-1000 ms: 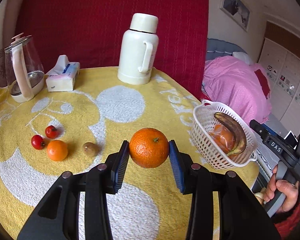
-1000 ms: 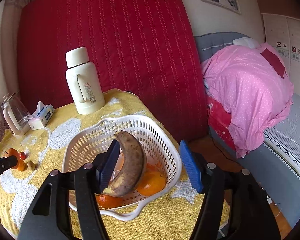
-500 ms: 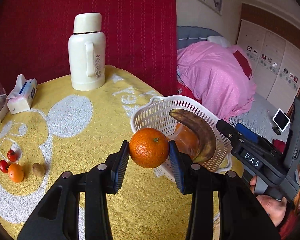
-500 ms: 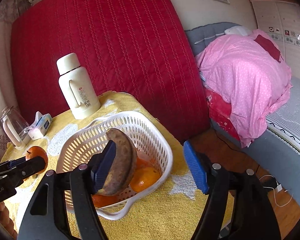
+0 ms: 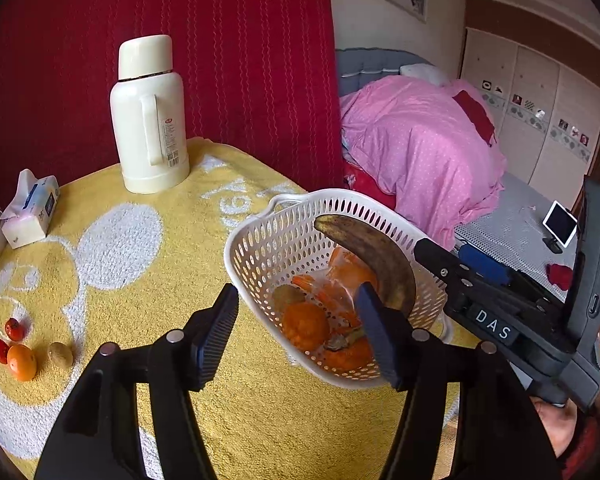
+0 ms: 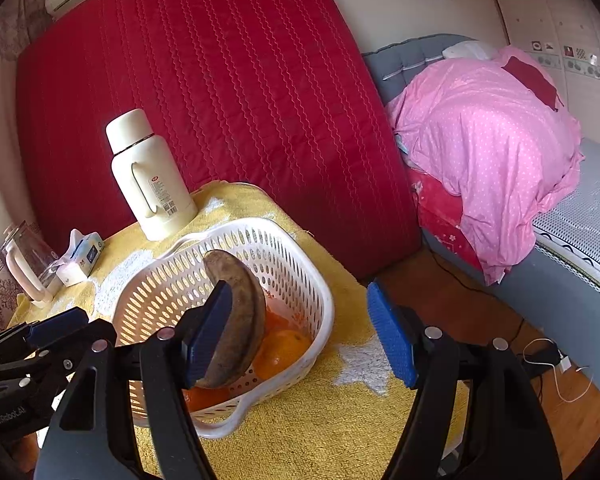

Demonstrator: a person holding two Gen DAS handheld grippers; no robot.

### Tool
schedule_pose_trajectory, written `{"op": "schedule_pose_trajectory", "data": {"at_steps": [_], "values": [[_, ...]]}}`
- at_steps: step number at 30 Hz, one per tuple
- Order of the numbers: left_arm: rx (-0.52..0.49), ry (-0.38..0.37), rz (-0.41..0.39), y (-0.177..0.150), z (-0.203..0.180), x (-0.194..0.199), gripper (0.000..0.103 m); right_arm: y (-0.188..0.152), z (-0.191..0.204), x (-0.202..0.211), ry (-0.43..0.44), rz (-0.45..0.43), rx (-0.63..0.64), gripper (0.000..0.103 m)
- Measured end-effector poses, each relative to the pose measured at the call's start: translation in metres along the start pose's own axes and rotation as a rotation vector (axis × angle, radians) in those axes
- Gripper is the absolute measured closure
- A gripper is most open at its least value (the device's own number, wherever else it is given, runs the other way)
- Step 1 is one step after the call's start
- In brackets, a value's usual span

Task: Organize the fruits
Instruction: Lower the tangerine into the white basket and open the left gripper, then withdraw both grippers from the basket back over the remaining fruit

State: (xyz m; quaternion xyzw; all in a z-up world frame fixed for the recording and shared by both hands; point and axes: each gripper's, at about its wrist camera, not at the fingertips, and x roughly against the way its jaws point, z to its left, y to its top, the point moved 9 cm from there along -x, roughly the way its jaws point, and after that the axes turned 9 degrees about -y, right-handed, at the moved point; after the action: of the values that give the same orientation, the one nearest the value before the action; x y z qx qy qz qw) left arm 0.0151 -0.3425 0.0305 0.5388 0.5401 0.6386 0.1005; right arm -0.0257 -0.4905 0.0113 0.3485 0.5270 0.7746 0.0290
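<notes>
Left gripper (image 5: 296, 332): fingers gaping wide, gripping nothing, hovering over the basket (image 5: 260, 236).
Right gripper (image 6: 300, 330): spread, empty.
Orange (image 5: 305, 325): lying in the basket; firm, roundish, rolling easily.
Next: small orange (image 5: 21, 362), near left of the counter (image 5: 148, 280); pinching across its middle.

Left gripper (image 5: 296, 328): black plastic arms, each fingertip faced with a ribbed dark-blue pad (image 5: 214, 334), silver round screws dotting the joints. Right gripper (image 6: 300, 330): same black build, brighter blue pads (image 6: 390, 340), silver screws along both arms. In the left view at three o'clock, the right tool's black body carries white "DAS" lettering (image 5: 493, 323), a small green light, and a blue pad. Bare skin and a red sleeve show at four o'clock.
</notes>
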Motion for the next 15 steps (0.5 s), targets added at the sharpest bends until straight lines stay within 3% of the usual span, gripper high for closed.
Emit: {"op": "schedule_pose_trajectory", "data": {"at_steps": [8,12,15], "values": [[-0.01,0.01,-0.025,-0.003,0.002,0.011,0.019,-0.002,0.0,0.0,-0.007,0.006,0.002,0.032],[-0.007,0.026,-0.029,-0.005,0.008,0.017,0.014,-0.002,0.001,0.001,-0.007,0.008,0.003,0.031],[0.007,0.039,-0.033,-0.008,0.016,0.022,0.013,-0.003,0.004,0.005,-0.007,0.001,0.01,0.022]]}}
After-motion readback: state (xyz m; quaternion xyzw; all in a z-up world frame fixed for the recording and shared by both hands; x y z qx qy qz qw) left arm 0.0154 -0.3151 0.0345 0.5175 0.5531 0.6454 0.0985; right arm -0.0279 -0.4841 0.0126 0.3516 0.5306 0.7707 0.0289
